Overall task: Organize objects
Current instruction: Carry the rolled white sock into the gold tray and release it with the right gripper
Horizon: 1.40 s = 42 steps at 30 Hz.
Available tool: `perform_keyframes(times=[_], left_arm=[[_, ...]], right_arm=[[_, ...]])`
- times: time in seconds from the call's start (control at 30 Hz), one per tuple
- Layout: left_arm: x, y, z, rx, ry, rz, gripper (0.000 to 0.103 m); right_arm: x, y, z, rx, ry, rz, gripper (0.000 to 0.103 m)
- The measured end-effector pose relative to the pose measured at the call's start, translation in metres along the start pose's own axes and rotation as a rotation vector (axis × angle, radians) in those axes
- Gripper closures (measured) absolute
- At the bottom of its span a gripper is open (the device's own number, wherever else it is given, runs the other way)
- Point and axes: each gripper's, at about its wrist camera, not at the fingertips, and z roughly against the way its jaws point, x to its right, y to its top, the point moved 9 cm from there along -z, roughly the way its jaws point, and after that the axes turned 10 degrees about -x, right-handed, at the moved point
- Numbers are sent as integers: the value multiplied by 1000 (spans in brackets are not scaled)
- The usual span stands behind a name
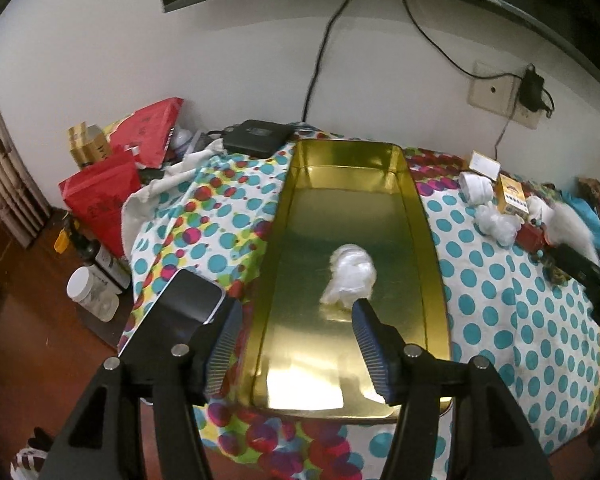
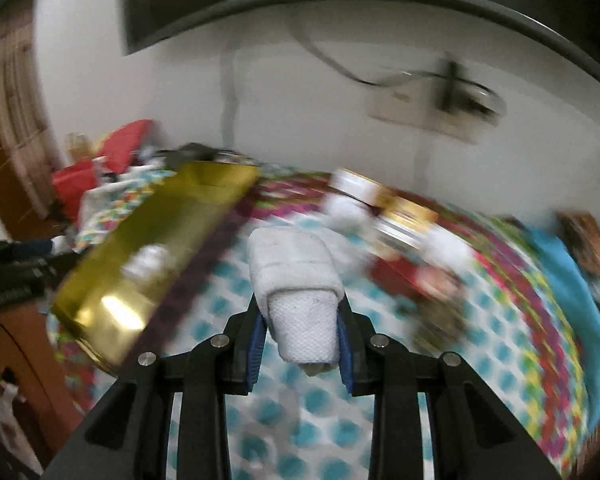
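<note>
A long gold metal tray (image 1: 420, 216) lies on the dotted cloth, with a crumpled white plastic wad (image 1: 350, 274) in its middle. My left gripper (image 1: 296, 312) is open and empty, hovering over the tray's near half, just short of the wad. My right gripper (image 2: 300, 320) is shut on a rolled white towel (image 2: 296, 276), held above the cloth to the right of the tray (image 2: 204, 192). The right wrist view is blurred by motion.
A phone (image 1: 180, 304) lies left of the tray. A black box (image 1: 256, 136) sits behind it. To the right lie a white roll (image 1: 476, 188), a yellow pack (image 1: 512, 200), white wads (image 1: 496, 226) and a red box (image 1: 532, 236). Red bags (image 1: 100, 196) and jars (image 1: 88, 288) stand at left.
</note>
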Motion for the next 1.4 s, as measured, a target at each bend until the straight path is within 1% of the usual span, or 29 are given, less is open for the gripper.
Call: perform_keyframes(times=[0.07, 0.13, 0.2, 0.3, 0.37, 0.5, 0.6, 0.8, 0.87, 0.93, 1.03, 1.1, 1.17, 1.2, 1.4], left_arm=[[-7, -2, 1, 2, -2, 11, 44], [-15, -5, 2, -3, -5, 28, 44], [-23, -6, 1, -7, -4, 43, 44], [-33, -6, -1, -7, 0, 59, 44], [-39, -6, -3, -8, 3, 70, 44], [-47, -6, -9, -17, 5, 80, 44], [-49, -6, -15, -26, -1, 84, 44], [-48, -7, -24, -47, -18, 88, 44], [-47, -7, -26, -51, -22, 88, 44], [-45, -8, -28, -57, -21, 87, 44], [-43, -8, -27, -56, -24, 86, 44], [-42, -7, -26, -57, -24, 85, 44], [-40, -7, -26, -55, -25, 84, 44], [-38, -7, -26, -57, -24, 83, 44], [-28, -4, -22, -51, -29, 68, 44]], right_arm=[[-25, 18, -13, -9, 55, 47, 74], [-43, 33, -25, -24, 81, 82, 74], [-61, 47, -43, -54, 116, 117, 74], [-88, 62, -73, -109, 146, 151, 74], [-102, 68, -96, -155, 139, 179, 74], [-117, 68, -131, -217, 121, 206, 74], [-124, 68, -149, -248, 122, 206, 74], [-129, 68, -160, -274, 117, 214, 73], [-129, 67, -162, -277, 115, 216, 69], [-128, 67, -164, -279, 111, 211, 68], [-125, 69, -160, -259, 105, 209, 67], [-126, 69, -156, -250, 128, 219, 59], [-124, 70, -151, -233, 107, 232, 36], [-123, 71, -147, -212, 102, 237, 34], [-114, 71, -125, -171, 94, 237, 34]])
